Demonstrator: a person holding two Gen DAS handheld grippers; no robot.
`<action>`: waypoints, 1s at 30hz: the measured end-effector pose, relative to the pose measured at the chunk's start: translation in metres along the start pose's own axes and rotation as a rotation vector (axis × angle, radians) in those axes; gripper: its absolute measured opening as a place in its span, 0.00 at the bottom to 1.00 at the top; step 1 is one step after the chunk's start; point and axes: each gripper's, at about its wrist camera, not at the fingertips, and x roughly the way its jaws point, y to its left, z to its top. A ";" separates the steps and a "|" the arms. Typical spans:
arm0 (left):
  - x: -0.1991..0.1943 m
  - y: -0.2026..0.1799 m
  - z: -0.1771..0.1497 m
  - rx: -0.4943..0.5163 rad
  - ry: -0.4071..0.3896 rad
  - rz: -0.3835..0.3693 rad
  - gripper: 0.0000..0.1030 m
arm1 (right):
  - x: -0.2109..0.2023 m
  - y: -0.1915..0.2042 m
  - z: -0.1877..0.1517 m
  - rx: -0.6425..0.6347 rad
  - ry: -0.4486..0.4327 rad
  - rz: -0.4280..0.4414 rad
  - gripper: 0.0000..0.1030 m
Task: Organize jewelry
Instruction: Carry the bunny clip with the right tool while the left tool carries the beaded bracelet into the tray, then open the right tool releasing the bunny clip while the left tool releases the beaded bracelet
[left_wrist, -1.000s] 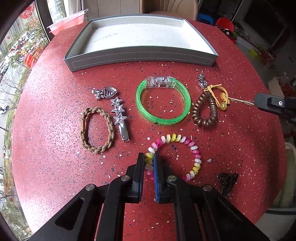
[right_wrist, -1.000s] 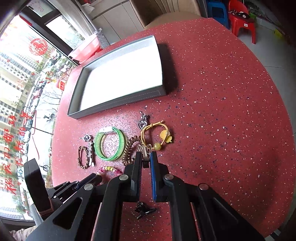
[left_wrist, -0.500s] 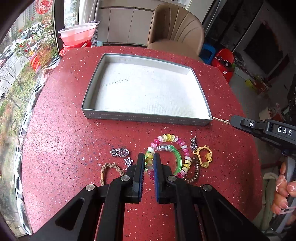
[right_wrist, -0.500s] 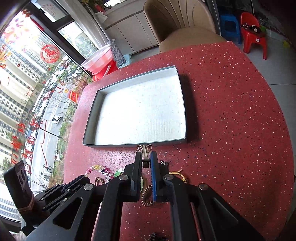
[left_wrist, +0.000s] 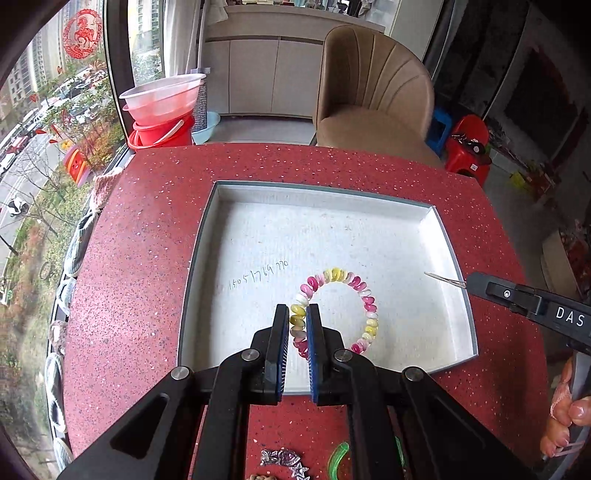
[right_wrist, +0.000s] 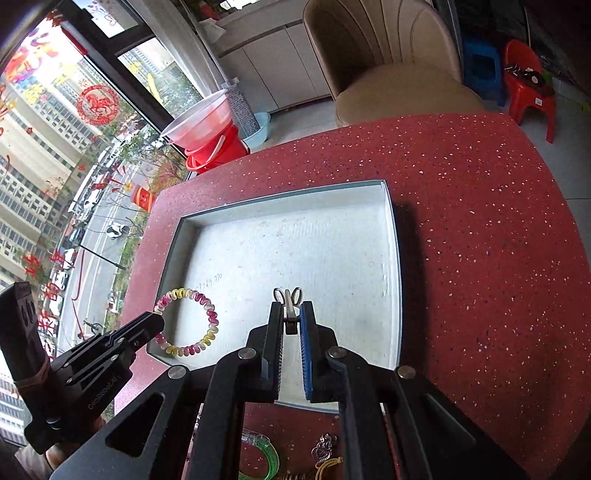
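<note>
A grey tray (left_wrist: 195, 266) with a white floor lies on the red speckled table (left_wrist: 140, 258). My left gripper (left_wrist: 297, 314) is shut on a pink, yellow and white bead bracelet (left_wrist: 354, 284), which hangs over the tray's near left part. The same bracelet (right_wrist: 207, 314) and left gripper (right_wrist: 157, 323) show in the right wrist view. My right gripper (right_wrist: 291, 306) is shut on a small silver hair clip (right_wrist: 288, 297) above the tray's (right_wrist: 393, 258) near middle. In the left wrist view the right gripper (left_wrist: 471, 282) reaches in over the tray's right rim.
A green bangle (right_wrist: 266, 454), a silver charm (right_wrist: 323, 446) and a yellow cord piece (right_wrist: 327, 465) lie on the table in front of the tray. A silver heart brooch (left_wrist: 280, 458) lies there too. A beige chair (left_wrist: 369, 99) and red buckets (left_wrist: 162, 125) stand beyond the table.
Both grippers have travelled forward from the row of jewelry to above the tray. The left one lifted the bead bracelet along; the right one carried the clip.
</note>
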 end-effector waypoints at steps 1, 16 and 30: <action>0.005 0.001 0.004 0.000 0.001 0.011 0.27 | 0.006 -0.001 0.005 -0.004 -0.003 -0.004 0.09; 0.071 -0.003 0.020 0.039 0.048 0.150 0.28 | 0.068 -0.022 0.026 -0.013 0.044 -0.071 0.09; 0.083 -0.012 0.015 0.093 0.088 0.230 0.28 | 0.078 -0.029 0.017 0.024 0.106 -0.052 0.58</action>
